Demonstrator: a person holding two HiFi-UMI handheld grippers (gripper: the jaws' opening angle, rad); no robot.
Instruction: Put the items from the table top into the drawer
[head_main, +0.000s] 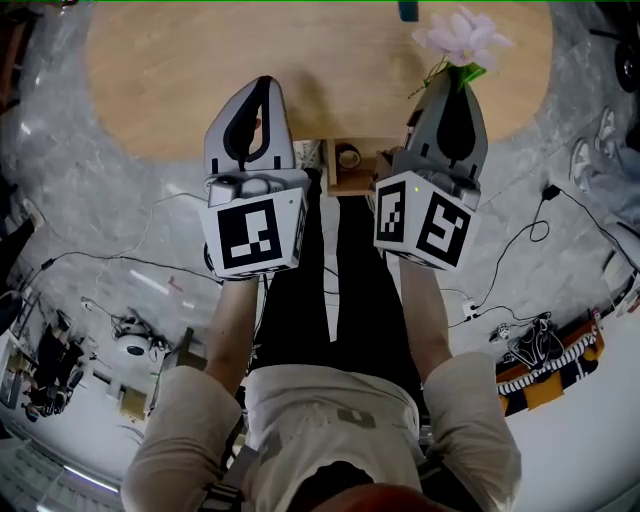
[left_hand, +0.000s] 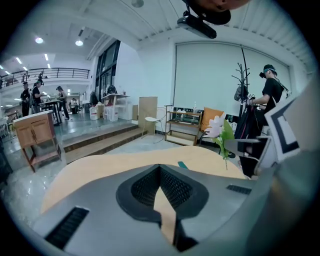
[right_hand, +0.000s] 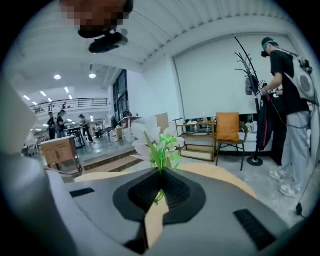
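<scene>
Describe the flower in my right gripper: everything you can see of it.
The flower is an artificial-looking sprig: pale pink-white petals on top, bright green leaves and a thin green stem beneath. The right gripper is shut on the stem just under the leaves, so the blossom stands roughly upright beyond the jaw tips, with a short stem end showing below the pinch. It is held above the wooden table and touches only the gripper's pads.
</scene>
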